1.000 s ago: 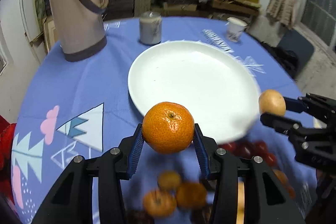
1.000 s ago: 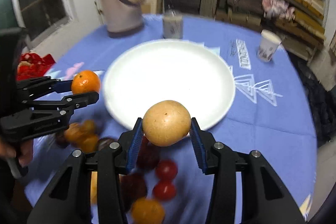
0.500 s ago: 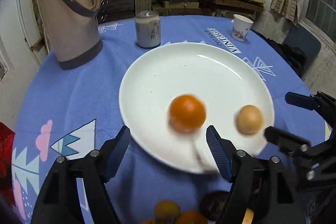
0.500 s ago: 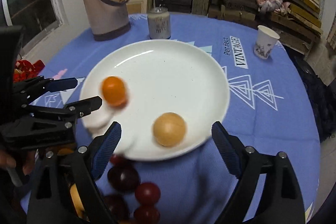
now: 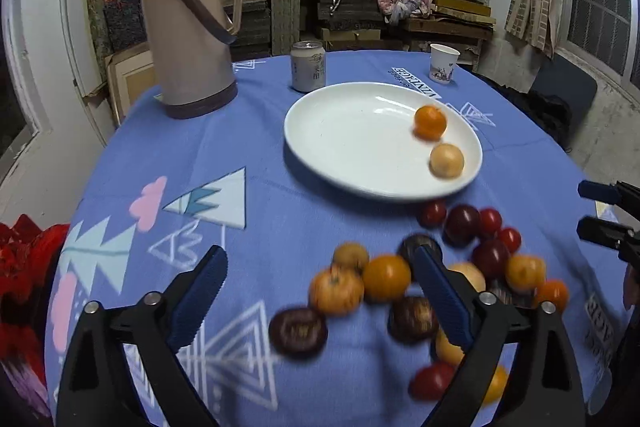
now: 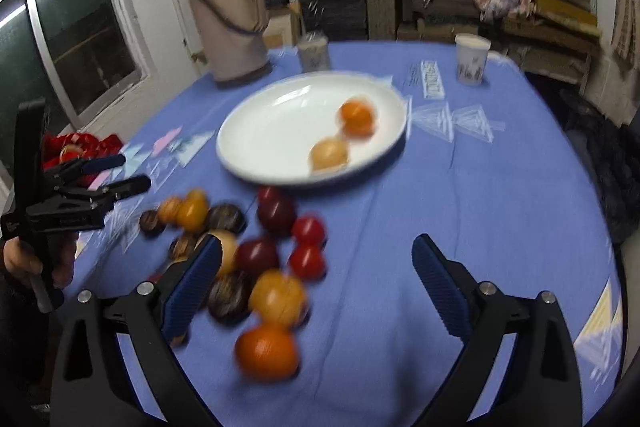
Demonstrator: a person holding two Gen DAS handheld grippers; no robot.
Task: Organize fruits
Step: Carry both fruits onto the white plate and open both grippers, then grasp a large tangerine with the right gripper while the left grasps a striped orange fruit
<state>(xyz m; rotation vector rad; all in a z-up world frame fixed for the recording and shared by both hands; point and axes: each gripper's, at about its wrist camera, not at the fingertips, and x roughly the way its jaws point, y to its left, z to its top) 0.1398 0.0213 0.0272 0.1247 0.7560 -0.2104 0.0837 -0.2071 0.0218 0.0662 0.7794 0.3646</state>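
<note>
A white plate [image 5: 320, 131] [image 6: 248, 151] holds an orange mandarin [image 5: 430, 122] [image 6: 357, 117] and a pale tan round fruit [image 5: 447, 160] [image 6: 329, 154], side by side near its right rim. A pile of loose fruit [image 5: 384, 281] [image 6: 258, 253], orange, red, dark purple and yellow, lies on the blue cloth in front of the plate. My left gripper [image 5: 320, 259] [image 6: 120, 173] hovers over the pile's left side. My right gripper [image 6: 316, 245] [image 5: 592, 207] hovers over its right side. The jaws of both are opening wide, and the pads press on nothing.
At the back of the round table stand a tall beige thermos [image 5: 188, 39], a drink can [image 5: 308, 67] and a paper cup [image 5: 444, 63]. A red bag [image 5: 24, 259] lies at the left edge. Stacked shelves fill the wall behind.
Both grippers let go of their fruit: the mandarin and the tan fruit dropped onto the plate and rolled to its right side. Both jaws opened wide and drew back over the pile.
</note>
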